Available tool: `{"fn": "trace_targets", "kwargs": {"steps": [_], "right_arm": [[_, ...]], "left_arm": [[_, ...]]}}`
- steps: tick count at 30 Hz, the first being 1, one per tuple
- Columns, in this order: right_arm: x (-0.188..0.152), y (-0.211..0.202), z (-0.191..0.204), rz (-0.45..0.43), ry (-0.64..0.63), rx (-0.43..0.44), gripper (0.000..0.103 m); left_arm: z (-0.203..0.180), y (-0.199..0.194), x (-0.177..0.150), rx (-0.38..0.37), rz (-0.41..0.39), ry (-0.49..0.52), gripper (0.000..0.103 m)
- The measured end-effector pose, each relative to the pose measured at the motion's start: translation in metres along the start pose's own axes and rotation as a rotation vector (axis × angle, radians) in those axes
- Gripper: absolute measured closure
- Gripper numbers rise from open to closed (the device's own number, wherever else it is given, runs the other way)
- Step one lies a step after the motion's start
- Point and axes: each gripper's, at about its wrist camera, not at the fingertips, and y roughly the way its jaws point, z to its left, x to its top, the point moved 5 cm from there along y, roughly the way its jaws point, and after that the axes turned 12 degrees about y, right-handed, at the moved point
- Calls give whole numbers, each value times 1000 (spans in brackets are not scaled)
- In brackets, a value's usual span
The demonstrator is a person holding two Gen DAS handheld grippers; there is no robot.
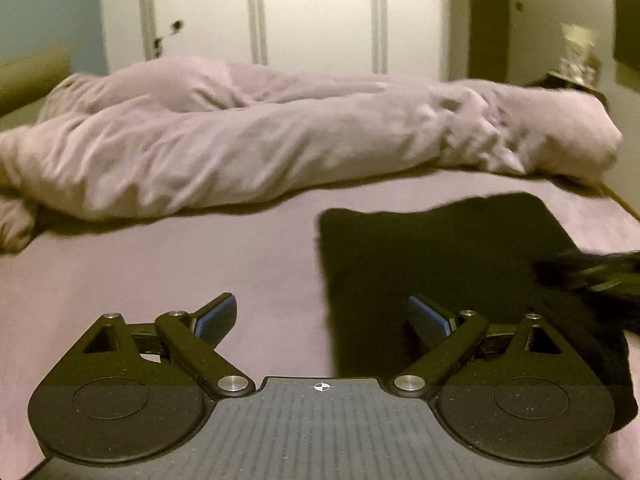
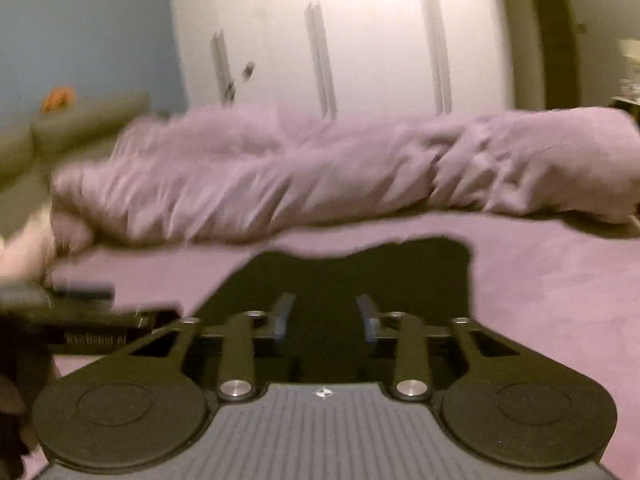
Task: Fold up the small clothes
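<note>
Left gripper (image 1: 322, 320): angled down over the bedsheet (image 1: 160, 280), jaws wide apart, nothing between.
Right gripper (image 2: 326, 316): low over the black garment (image 2: 360, 276), jaws narrowly apart, empty.
Garment: one, flat, at 2 o'clock from left gripper.
Duvet (image 1: 240, 140): one, bunched at 12 o'clock.
Writing: unreadable.

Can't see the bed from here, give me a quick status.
Left tool open, empty. Right tool open, above black garment, not gripping. Garment flat on bed sheet. Bunched duvet behind, clear.

Dim, warm light glares off the white wardrobe (image 1: 316, 12); both fisheye views are motion-blurred (dark vignetted corners).
</note>
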Motion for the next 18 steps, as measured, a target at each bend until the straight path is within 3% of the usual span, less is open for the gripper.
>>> {"fn": "trace_targets", "kwargs": {"steps": [6, 11, 14, 17, 18], "right_arm": [[-18, 73, -16, 123, -68, -129, 78], [-27, 88, -37, 138, 28, -90, 77], [-27, 83, -40, 138, 44, -72, 76], [-17, 63, -47, 133, 112, -18, 61], [-12, 53, -51, 123, 143, -3, 52]], "left_arm": [[-27, 41, -17, -25, 41, 39, 2], [-23, 78, -38, -122, 94, -115, 0], [-16, 74, -40, -169, 81, -152, 0], [10, 64, -37, -275, 79, -239, 0], [21, 63, -36, -309, 85, -283, 0]]}}
